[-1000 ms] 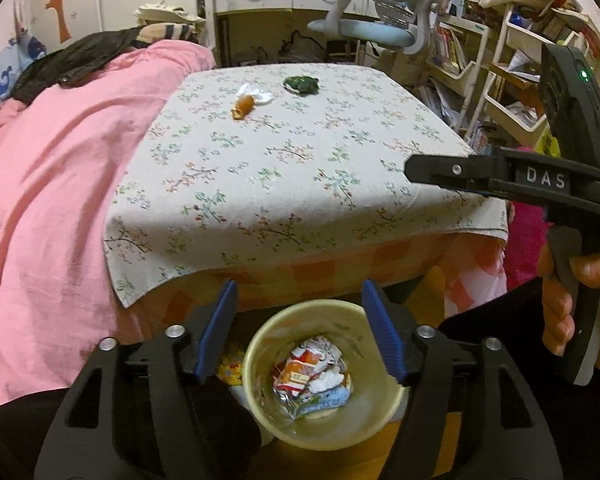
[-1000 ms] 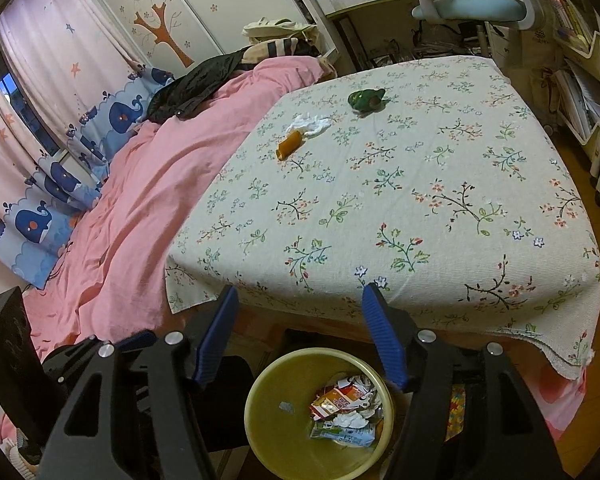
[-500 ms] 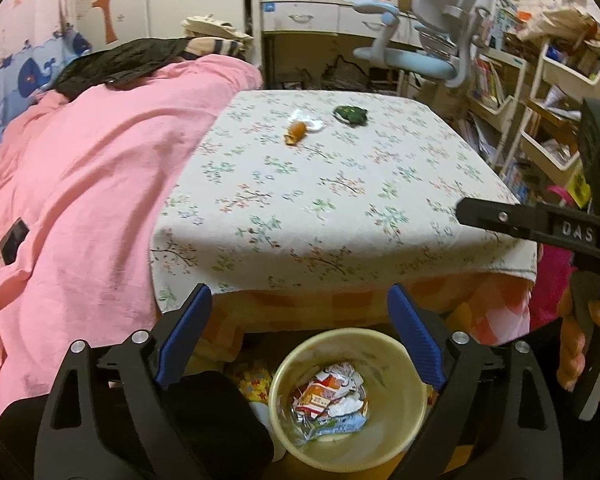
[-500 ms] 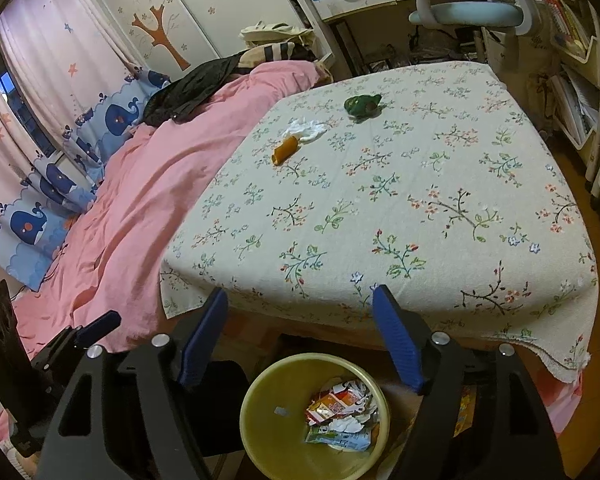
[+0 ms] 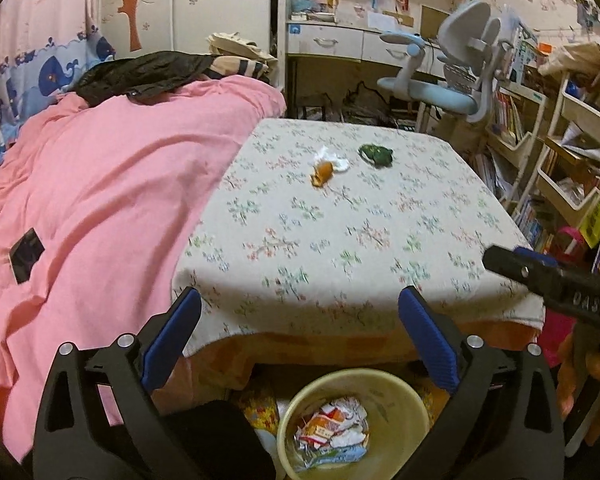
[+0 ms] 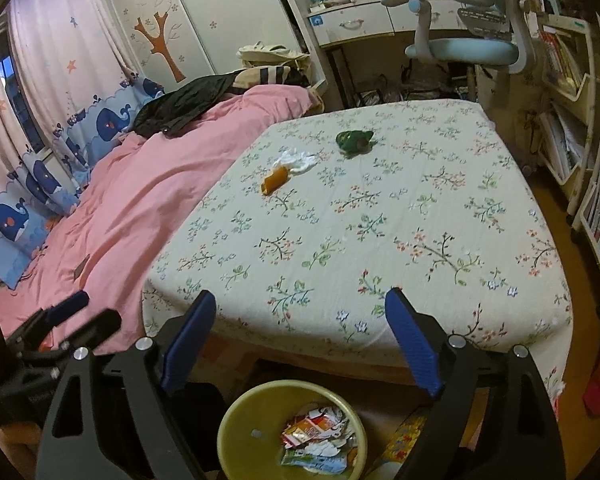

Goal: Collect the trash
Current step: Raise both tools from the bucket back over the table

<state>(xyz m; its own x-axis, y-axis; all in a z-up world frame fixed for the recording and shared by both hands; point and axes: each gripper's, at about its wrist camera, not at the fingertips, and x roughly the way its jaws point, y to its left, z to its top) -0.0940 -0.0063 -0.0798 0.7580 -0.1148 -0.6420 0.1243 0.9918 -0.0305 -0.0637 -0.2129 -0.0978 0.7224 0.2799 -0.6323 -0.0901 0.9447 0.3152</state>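
I have both grippers poised above the yellow wastebasket (image 6: 292,432), which sits on the floor just below the near edge of the tabletop (image 6: 380,240), handy for dropping things straight in. Inside it lies a heap of crumpled wrappers (image 6: 318,436), red, white and pale blue, gathered to one side while the rest of the bottom is bare. The left gripper (image 5: 300,336) has its jaws opening to their widest with nothing between them; the right gripper (image 6: 300,336) is likewise opening, empty, and its black body also shows at the right edge of the left view, held in a hand (image 5: 580,380). Empty jaws over the bin suggest to me that a drop is done and the next fetch is due. Farther off, on the floral cloth, the remaining trash waits: an orange wrapper (image 6: 274,179) touching a white crumpled tissue (image 6: 298,160), and a green crumpled packet (image 6: 354,140) just beside them, all well apart from the bin, toward the far side.
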